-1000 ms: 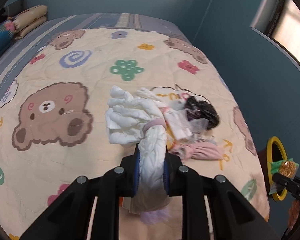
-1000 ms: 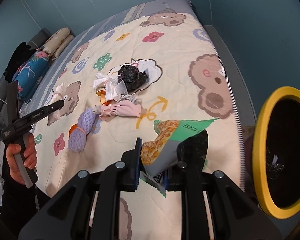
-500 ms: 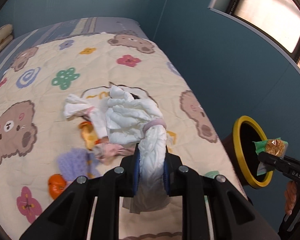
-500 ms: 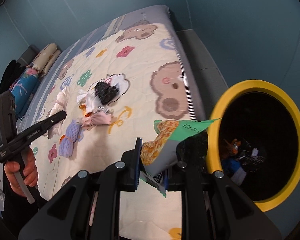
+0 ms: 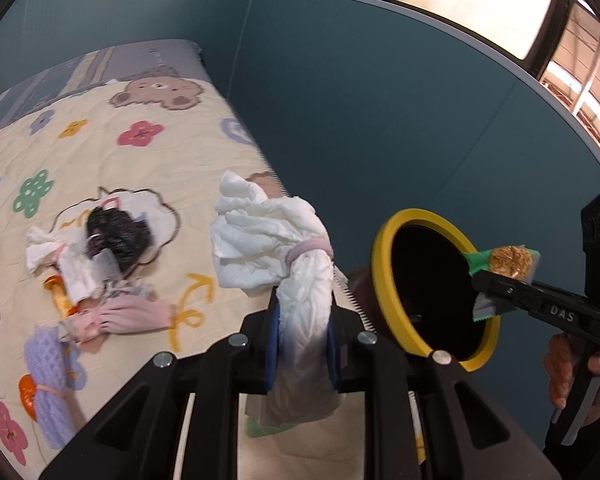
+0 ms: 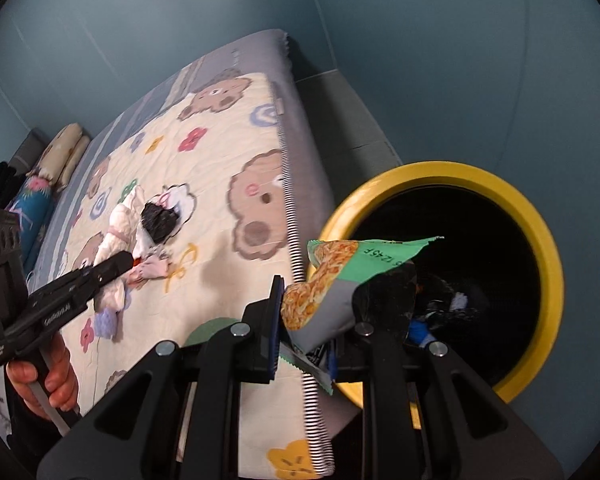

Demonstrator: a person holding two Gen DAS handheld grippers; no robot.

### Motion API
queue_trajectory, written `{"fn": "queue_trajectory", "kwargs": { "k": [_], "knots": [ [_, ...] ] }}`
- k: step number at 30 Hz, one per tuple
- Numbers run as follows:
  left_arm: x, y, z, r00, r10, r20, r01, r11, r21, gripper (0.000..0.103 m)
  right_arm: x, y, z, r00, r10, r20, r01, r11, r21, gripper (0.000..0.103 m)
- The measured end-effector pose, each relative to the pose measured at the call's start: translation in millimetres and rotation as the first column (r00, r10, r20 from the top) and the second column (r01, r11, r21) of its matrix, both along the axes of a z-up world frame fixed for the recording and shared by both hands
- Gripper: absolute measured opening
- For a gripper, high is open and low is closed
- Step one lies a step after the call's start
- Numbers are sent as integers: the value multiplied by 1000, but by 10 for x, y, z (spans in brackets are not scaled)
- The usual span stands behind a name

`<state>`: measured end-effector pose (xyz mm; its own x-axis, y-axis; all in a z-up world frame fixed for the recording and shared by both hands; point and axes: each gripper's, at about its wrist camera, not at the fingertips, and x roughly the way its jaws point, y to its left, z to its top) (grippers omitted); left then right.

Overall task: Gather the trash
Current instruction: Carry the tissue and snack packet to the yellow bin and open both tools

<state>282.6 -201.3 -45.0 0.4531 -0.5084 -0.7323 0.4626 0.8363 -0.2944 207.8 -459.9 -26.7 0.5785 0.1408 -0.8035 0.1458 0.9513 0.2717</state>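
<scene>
My left gripper [image 5: 302,334] is shut on a white crumpled bundle [image 5: 276,248] tied with a pink band, held above the bed's right edge, left of the yellow-rimmed bin [image 5: 384,276]. My right gripper [image 6: 304,332] is shut on a green and orange snack wrapper [image 6: 332,276], held at the bin's rim [image 6: 548,248]; the wrapper [image 5: 508,260] also shows over the bin mouth in the left wrist view. Trash lies inside the bin. A black bag [image 5: 116,232], a pink bundle [image 5: 128,316] and a purple bundle [image 5: 52,376] lie on the bed.
The bear-print quilt [image 5: 148,168] covers the bed, its striped edge [image 6: 290,216] beside the bin. Teal walls stand behind and to the right. Pillows [image 6: 60,152] lie at the far end. A window [image 5: 540,20] is at the upper right.
Both grippers have swung right toward the bin with their loads. The wrapper has moved from above the quilt to the bin's mouth. The white bundle has left the trash pile.
</scene>
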Motion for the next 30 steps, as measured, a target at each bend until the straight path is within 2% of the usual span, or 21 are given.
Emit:
{"fn": "queue_trajectory", "kwargs": {
  "k": [16,25,30],
  "knots": [
    [-172,-1114,-82,983,-181,-10,181,983,15,18,-130,-880,-57,987,-159,-4,159,987,38,17],
    [-232,-1569,-261,970,-237,-44,238,971,11,18,-6,-1183,-316,982,-166,-89,174,980,98,18],
    [-228,-1732,-341,967,-247,-54,249,968,20,19,22,-1304,-400,979,-180,-100,192,973,125,18]
  ]
}}
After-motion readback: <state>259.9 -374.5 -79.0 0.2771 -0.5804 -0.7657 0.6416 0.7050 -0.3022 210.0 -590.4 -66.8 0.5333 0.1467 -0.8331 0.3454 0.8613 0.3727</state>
